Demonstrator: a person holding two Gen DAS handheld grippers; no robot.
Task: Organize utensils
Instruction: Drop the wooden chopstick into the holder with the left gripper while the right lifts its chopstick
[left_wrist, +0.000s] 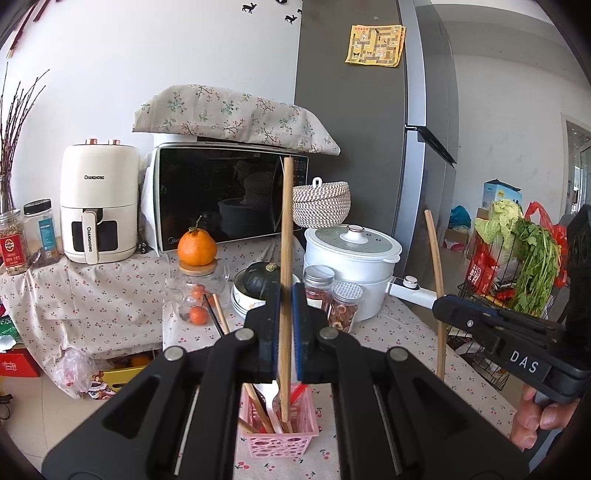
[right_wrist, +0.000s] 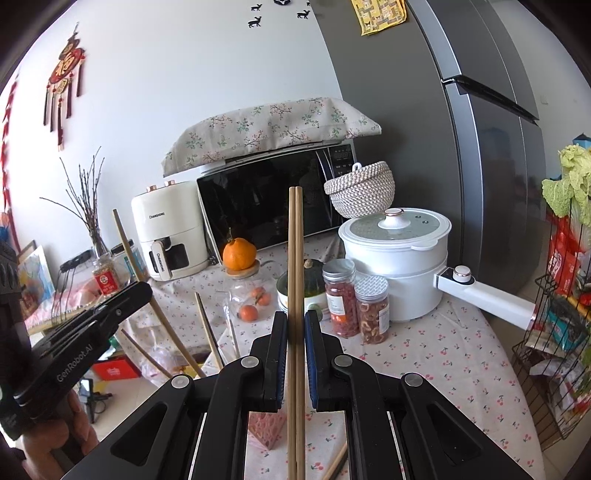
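Left gripper (left_wrist: 287, 295) fingers clamped on upright wooden stick (left_wrist: 286, 229), lower end inside pink basket (left_wrist: 280, 439). Right gripper (right_wrist: 296, 323) fingers clamped on chopstick pair (right_wrist: 296, 258), standing upright between them.

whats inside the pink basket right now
Inside the pink basket: a white plastic spoon, wooden chopsticks and something red. The left gripper holds another chopstick reaching into it. The gripper's body covers the rest.

Each fisheye view looks forward and slightly downward along its own gripper's two black fingers, close above the cherry-print tablecloth (left_wrist: 406, 332). Both face the black-doored microwave (left_wrist: 229, 195) and the white lidded electric pot (right_wrist: 395, 258), and each catches the other gripper at its edge.
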